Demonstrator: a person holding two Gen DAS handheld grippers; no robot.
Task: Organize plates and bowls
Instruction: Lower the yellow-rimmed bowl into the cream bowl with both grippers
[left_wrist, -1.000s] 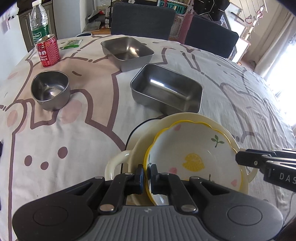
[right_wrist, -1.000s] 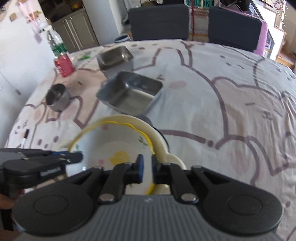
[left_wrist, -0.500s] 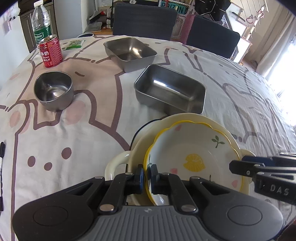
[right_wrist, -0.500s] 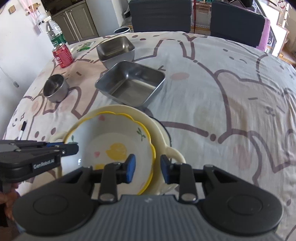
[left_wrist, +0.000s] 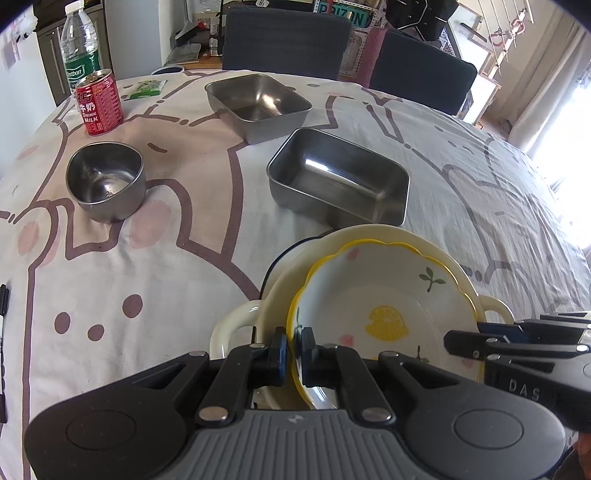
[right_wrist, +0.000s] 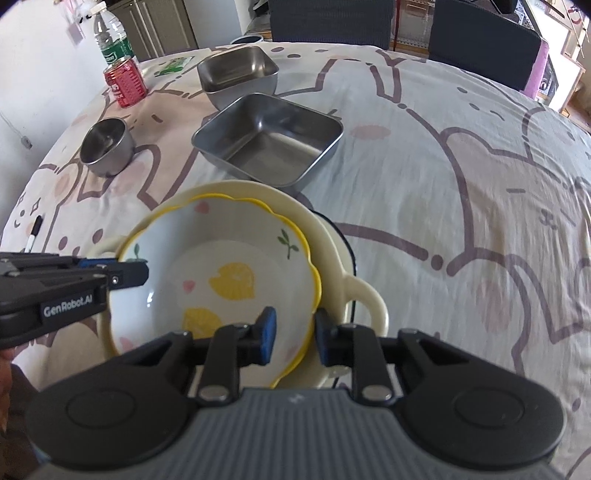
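Observation:
A white bowl with a yellow scalloped rim and lemon prints (left_wrist: 388, 306) (right_wrist: 221, 273) sits inside a larger cream dish with two handles (left_wrist: 232, 325) (right_wrist: 364, 295). My left gripper (left_wrist: 293, 349) is shut on the lemon bowl's near-left rim; it also shows in the right wrist view (right_wrist: 125, 273). My right gripper (right_wrist: 293, 332) is open, its jaws straddling the bowl's right rim without pinching it; it shows at the right in the left wrist view (left_wrist: 465, 341).
Beyond the dishes stand a rectangular steel pan (left_wrist: 338, 177) (right_wrist: 269, 138), a square steel pan (left_wrist: 258, 103) (right_wrist: 238, 75), a small round steel bowl (left_wrist: 105, 181) (right_wrist: 107, 147), a red drink can (left_wrist: 99, 101) (right_wrist: 125, 81) and a water bottle (left_wrist: 79, 51). A pen (right_wrist: 35, 234) lies at left.
My right gripper has opened off the lemon bowl's rim and drawn back slightly. My left gripper stays shut on the bowl.

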